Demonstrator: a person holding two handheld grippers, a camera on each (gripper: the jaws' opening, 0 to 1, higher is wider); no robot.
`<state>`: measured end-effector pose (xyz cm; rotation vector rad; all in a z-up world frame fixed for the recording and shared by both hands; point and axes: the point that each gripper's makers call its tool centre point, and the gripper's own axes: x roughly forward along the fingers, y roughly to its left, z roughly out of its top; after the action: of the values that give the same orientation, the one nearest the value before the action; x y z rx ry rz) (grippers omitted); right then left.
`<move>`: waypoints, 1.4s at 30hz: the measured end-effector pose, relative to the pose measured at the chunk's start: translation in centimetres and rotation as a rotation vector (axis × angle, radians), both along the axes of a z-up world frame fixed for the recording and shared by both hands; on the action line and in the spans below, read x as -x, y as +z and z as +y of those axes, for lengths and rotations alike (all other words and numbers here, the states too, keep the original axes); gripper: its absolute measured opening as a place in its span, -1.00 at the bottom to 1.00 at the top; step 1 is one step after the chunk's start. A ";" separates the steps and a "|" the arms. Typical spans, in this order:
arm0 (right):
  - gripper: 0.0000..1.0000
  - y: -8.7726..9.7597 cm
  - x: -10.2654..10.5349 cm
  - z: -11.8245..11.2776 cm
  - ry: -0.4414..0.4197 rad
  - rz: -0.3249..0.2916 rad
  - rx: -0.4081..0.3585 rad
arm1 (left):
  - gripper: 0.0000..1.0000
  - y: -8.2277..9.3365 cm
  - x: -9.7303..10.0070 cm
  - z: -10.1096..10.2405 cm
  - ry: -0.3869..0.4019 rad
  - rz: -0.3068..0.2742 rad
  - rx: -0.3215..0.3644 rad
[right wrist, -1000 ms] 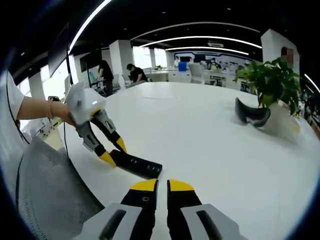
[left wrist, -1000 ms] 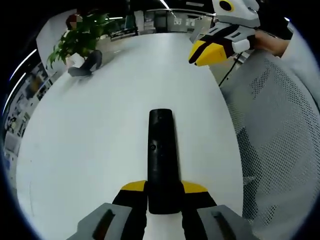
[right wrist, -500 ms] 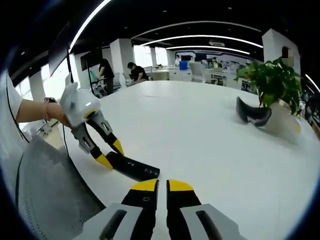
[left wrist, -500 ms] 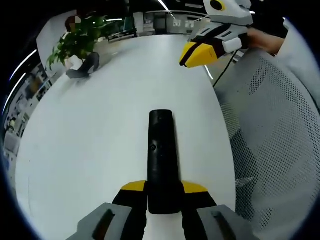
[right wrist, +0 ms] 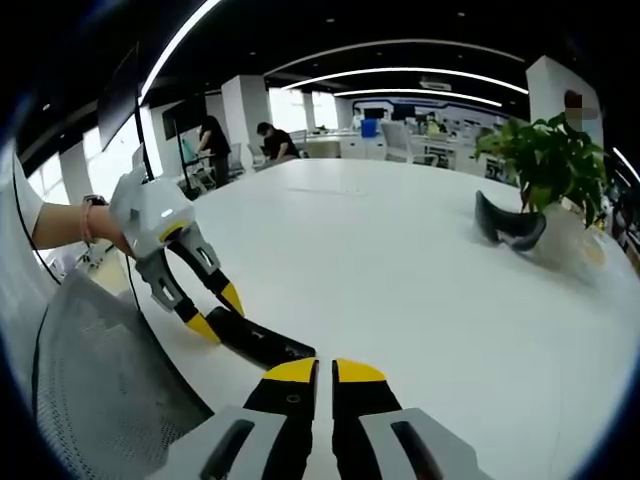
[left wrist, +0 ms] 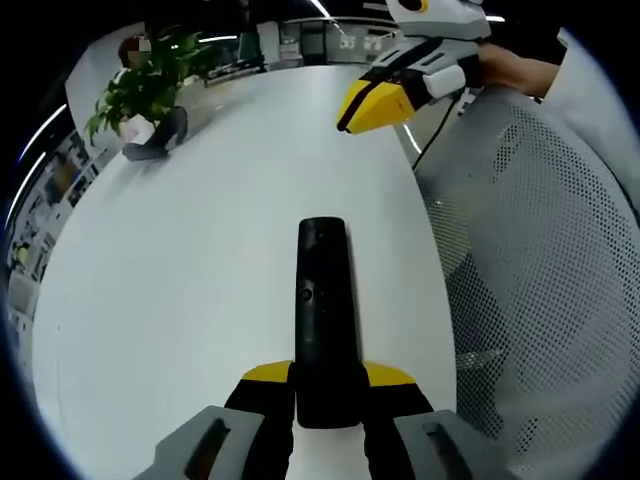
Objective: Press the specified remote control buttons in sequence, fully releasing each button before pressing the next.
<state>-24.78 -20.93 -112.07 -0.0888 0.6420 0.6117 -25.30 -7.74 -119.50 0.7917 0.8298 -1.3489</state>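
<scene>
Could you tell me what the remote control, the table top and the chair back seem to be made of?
Remote control: likely matte black plastic, faint sheen. Table top: smooth white, perhaps laminate; soft glare. Chair back: light grey mesh; perforations show.

Bright ceiling strip lights [right wrist: 420,72] overhead, glare on white table [left wrist: 200,230] — fisheye-warped edges, sharp centre

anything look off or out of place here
Nothing stands out. The black remote sits straight in the left claw; the right claw is shut and empty above the white table. The potted plant stands upright.
</scene>
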 end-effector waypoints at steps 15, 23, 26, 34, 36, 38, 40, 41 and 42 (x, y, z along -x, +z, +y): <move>-0.97 -0.1 0.1 0.1 0.007 0.008 0.006 | -0.52 0.0 0.8 -0.1 -0.033 0.001 -0.020; -0.97 -0.3 0.2 0.2 0.013 0.012 0.010 | -0.52 0.0 1.0 -0.2 -0.043 0.001 -0.036; -0.97 -0.3 0.2 0.2 0.015 0.016 0.013 | -0.52 0.0 1.0 -0.2 -0.048 0.001 -0.042; -0.97 -0.4 0.3 0.2 0.019 0.018 0.019 | -0.52 0.0 1.0 -0.2 -0.050 0.003 -0.065; -0.97 -0.4 0.3 0.2 0.019 0.017 0.019 | -0.52 0.0 1.0 -0.2 -0.051 0.005 -0.068; -0.98 -0.4 0.3 0.2 0.021 0.017 0.020 | -0.51 0.0 1.0 -0.2 -0.049 0.008 -0.074; -0.98 -0.4 0.4 0.3 0.024 0.020 0.022 | -0.51 0.0 1.0 -0.3 -0.050 0.008 -0.083; -0.98 -0.5 0.4 0.3 0.027 0.023 0.021 | -0.51 0.0 1.0 -0.3 -0.049 0.009 -0.088; -0.98 -0.5 0.4 0.4 0.031 0.027 0.020 | -0.51 0.0 1.0 -0.3 -0.049 0.009 -0.092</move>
<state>-25.22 -20.56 -112.59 -0.1095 0.6736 0.6378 -26.31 -8.00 -119.51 0.8832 0.8891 -1.3663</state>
